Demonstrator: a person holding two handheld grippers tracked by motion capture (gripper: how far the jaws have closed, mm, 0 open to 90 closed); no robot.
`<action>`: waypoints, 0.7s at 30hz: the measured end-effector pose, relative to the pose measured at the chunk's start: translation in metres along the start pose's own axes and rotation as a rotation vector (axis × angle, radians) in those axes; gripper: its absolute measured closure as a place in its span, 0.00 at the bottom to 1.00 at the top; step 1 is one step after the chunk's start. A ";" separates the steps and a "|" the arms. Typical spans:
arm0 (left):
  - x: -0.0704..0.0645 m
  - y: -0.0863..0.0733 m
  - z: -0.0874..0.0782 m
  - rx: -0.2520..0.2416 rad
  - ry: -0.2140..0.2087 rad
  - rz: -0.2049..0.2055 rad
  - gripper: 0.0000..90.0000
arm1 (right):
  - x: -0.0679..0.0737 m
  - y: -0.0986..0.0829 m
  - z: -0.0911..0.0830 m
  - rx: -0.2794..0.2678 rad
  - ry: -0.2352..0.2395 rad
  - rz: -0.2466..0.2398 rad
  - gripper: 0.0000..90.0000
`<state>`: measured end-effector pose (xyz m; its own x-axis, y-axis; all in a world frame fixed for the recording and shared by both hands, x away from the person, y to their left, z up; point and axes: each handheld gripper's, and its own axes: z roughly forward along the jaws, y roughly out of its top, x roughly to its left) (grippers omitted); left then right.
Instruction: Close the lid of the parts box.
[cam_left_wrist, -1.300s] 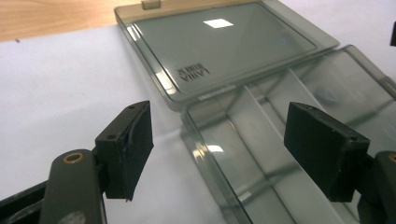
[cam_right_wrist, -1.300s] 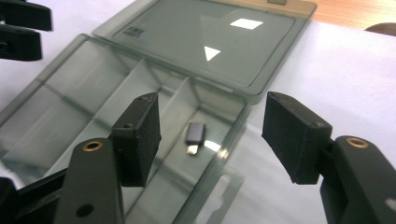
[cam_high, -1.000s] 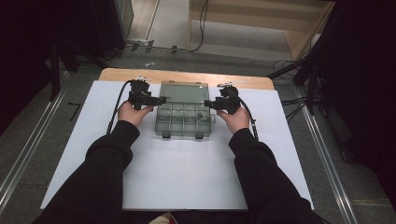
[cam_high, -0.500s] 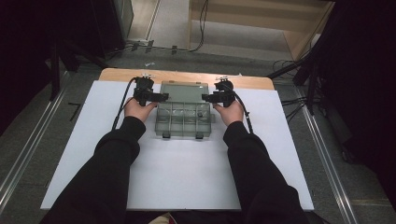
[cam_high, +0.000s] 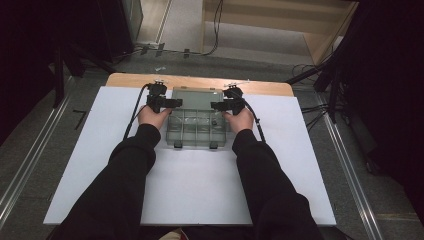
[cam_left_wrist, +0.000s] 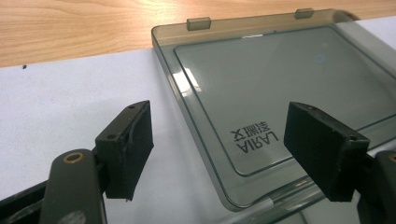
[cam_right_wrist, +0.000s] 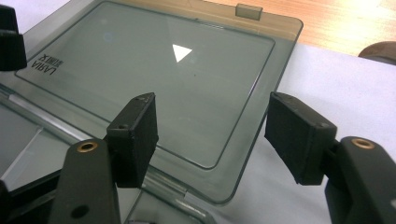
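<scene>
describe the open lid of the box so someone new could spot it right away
On the white sheet sits a clear compartment box. Its lid lies flat behind it, toward the wooden table edge, between both grippers. Unlike the divided tray, it is one smooth tinted panel with a white triangle.

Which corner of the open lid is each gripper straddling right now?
The left gripper straddles the lid's hinge-side left corner; the right gripper straddles its hinge-side right corner. Both stand open.
</scene>
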<state>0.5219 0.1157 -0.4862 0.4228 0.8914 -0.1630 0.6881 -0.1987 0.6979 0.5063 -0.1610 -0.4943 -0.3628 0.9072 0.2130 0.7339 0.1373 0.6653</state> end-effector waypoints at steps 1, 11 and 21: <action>-0.001 0.000 0.001 0.003 -0.006 -0.005 0.28 | 0.000 0.000 0.001 -0.002 0.001 0.007 0.36; -0.001 -0.003 0.011 0.018 -0.032 -0.027 0.28 | -0.004 -0.002 0.010 0.011 0.026 0.018 0.27; -0.001 -0.006 0.017 0.006 -0.092 -0.043 0.23 | -0.008 -0.002 0.014 0.023 0.068 0.045 0.21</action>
<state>0.5272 0.1096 -0.5022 0.4451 0.8580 -0.2564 0.7099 -0.1636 0.6851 0.5157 -0.1626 -0.5077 -0.3665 0.8838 0.2908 0.7630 0.1067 0.6375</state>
